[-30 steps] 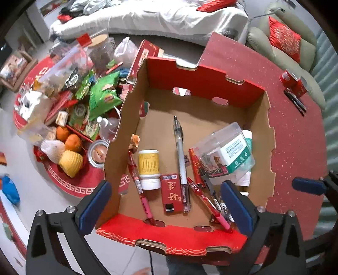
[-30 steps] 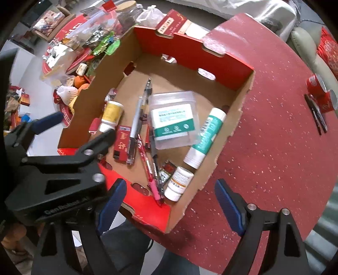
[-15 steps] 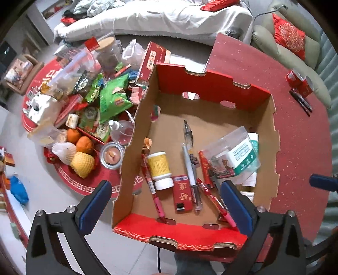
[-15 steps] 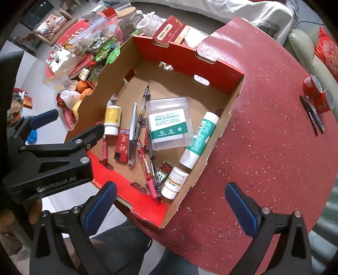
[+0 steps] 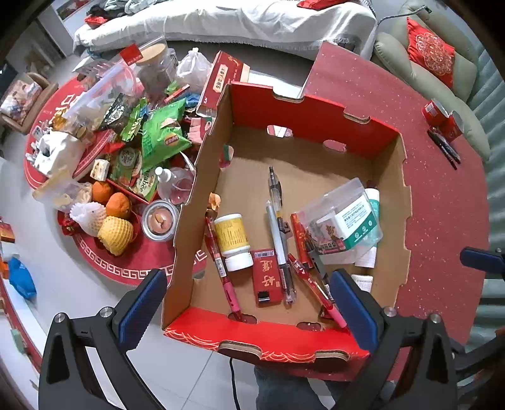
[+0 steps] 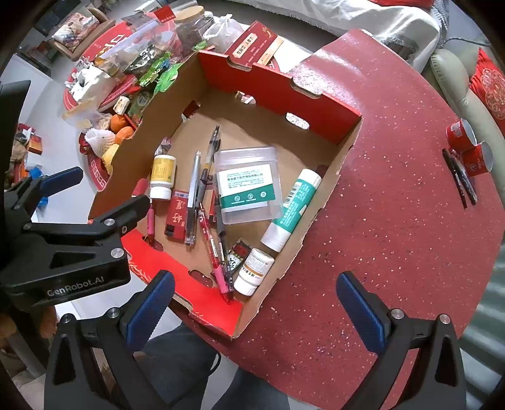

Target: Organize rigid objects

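Note:
A red cardboard box [image 5: 303,116] [image 6: 271,85] sits on the red table's near-left edge. Inside lie a yellow pill bottle [image 5: 233,236] [image 6: 162,176], a clear plastic case [image 5: 342,217] [image 6: 247,184], a green-white tube [image 6: 292,209], a small white bottle [image 6: 254,271], a red packet [image 5: 266,276] and several pens [image 5: 277,227]. My left gripper [image 5: 247,312] is open and empty above the box's near wall. My right gripper [image 6: 252,310] is open and empty above the box's near right corner.
Two red cups [image 6: 468,148] and two dark pens [image 6: 460,183] lie at the table's [image 6: 394,220] far right. Left of the box, below, a low red table [image 5: 132,258] holds snacks, fruit and jars. A sofa [image 5: 252,19] stands behind.
Both grippers have pulled back and up from the box, so it looks smaller and farther. Nothing in the box has moved. Both stay open.

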A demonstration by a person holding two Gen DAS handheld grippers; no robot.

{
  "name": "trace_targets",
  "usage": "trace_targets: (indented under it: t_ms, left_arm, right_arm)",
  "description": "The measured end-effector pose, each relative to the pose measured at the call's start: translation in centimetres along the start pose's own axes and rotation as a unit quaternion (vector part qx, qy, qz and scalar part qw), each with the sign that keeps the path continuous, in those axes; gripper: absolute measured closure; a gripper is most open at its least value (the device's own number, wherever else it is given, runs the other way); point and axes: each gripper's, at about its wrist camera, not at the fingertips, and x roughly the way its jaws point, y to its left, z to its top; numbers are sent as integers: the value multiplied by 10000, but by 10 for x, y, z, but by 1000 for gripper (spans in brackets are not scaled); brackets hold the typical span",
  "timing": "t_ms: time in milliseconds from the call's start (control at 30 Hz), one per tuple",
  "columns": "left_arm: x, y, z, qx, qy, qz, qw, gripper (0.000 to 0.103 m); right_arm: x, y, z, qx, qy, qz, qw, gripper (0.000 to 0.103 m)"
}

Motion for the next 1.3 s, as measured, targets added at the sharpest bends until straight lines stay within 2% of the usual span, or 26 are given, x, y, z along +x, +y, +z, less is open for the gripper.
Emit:
trace_targets:
  t_ms: [233,1300]
  left_arm:
    - [4,4,-4,-27,101,-9,9999,0]
    - [5,10,3,198,97,-87,9997,0]
  right_arm:
    - [3,5,0,-8,72,43,10000,0]
    - [1,16,2,153,28,-8,9999,0]
